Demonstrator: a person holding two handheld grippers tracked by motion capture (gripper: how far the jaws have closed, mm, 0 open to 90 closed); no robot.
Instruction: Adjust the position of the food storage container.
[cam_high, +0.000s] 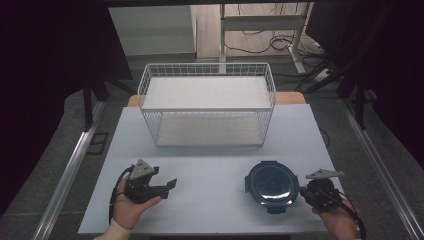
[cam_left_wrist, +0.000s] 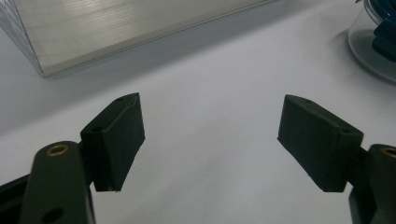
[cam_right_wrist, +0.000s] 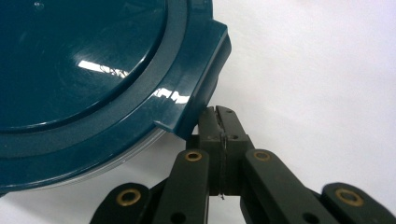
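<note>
Behind, wire basket (cam_high: 207, 107); round container (cam_high: 272, 186) apparently touches right gripper (cam_right_wrist: 219, 114).

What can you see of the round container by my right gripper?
The round container sits upright on the white table, near its front right, with its glossy dark teal lid on. The lid has latch tabs at the rim; the body beneath looks clear. The right gripper, jaws pressed together, sits under one tab.

The high view is dim and soft, its left and right edges sunk in near-black, with only the white bench (cam_high: 210, 170) bright at centre. Overhead light glares in streaks on the lid (cam_right_wrist: 84, 70). The closest jaws look slightly blurred, perhaps out of focus.
</note>
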